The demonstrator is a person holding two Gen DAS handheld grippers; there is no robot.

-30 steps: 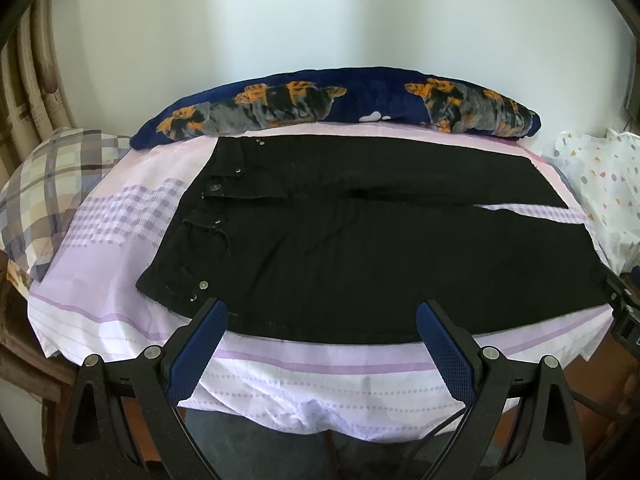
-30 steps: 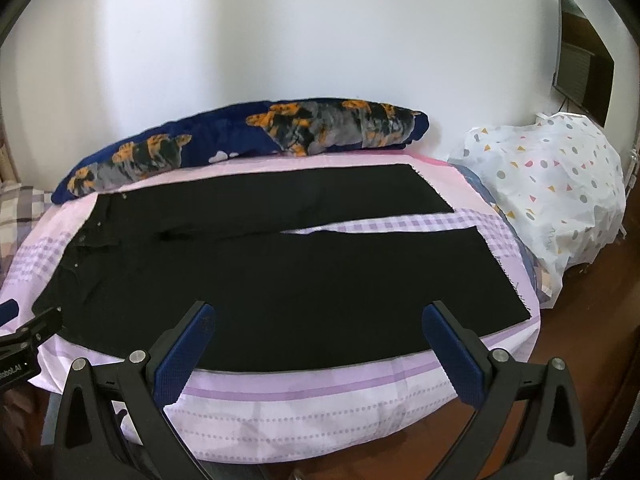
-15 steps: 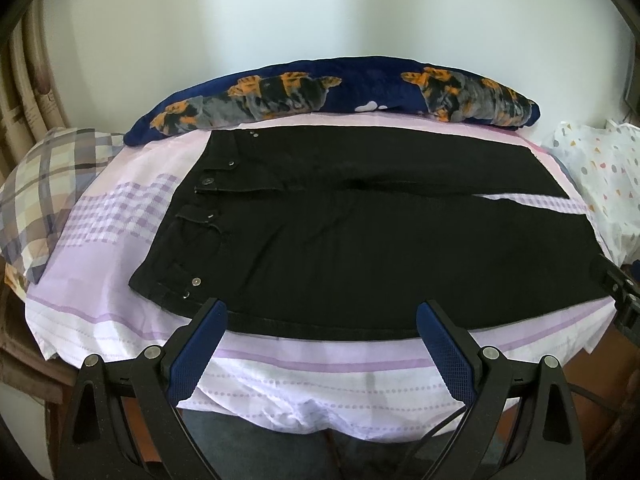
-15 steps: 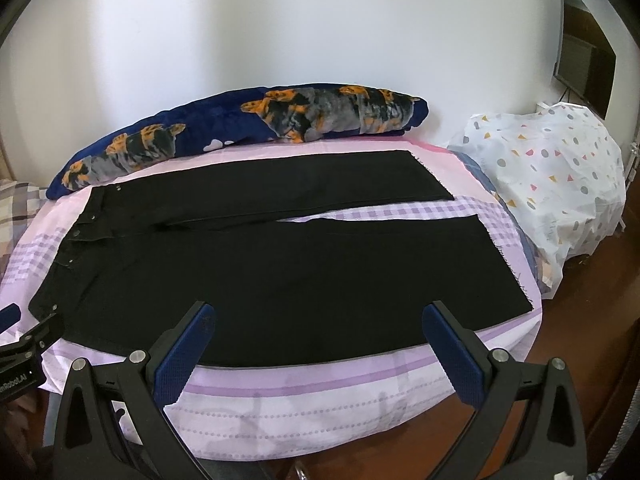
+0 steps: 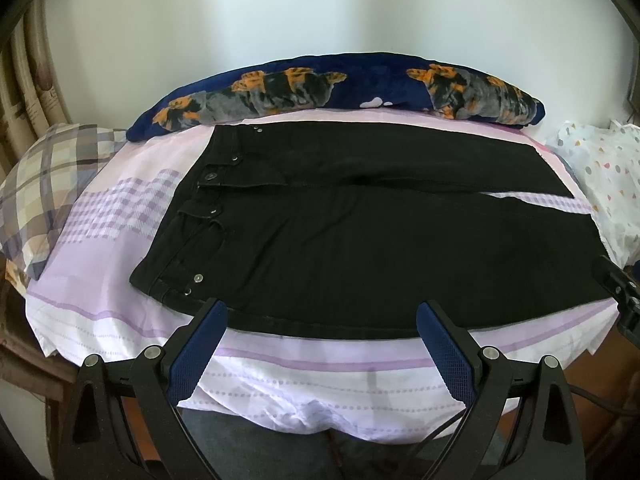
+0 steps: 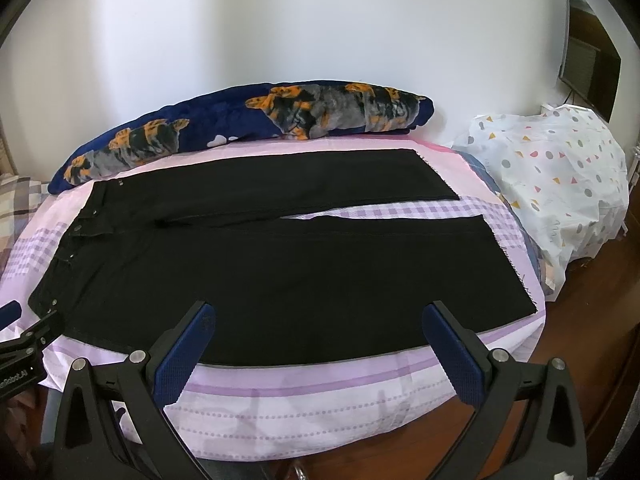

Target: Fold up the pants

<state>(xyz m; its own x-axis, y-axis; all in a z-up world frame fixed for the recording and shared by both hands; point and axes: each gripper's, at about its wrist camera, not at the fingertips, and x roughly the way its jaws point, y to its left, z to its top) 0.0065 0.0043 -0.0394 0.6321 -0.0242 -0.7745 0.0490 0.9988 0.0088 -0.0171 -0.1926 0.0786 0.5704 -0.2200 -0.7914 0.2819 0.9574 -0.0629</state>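
Black pants lie flat on the bed, waistband to the left, both legs running right with a narrow gap between the hems; they also show in the right wrist view. My left gripper is open and empty, at the near edge of the pants by the waist end. My right gripper is open and empty, at the near edge of the nearer leg. Each gripper's body shows at the edge of the other's view.
The bed has a pink and purple sheet. A long navy and orange bolster lies along the far wall. A plaid pillow is at the left. A white patterned bundle sits at the right, beside wooden floor.
Both grippers have moved slightly forward and up toward the bed; the pants sit a little higher and closer in both views. Both stay open.
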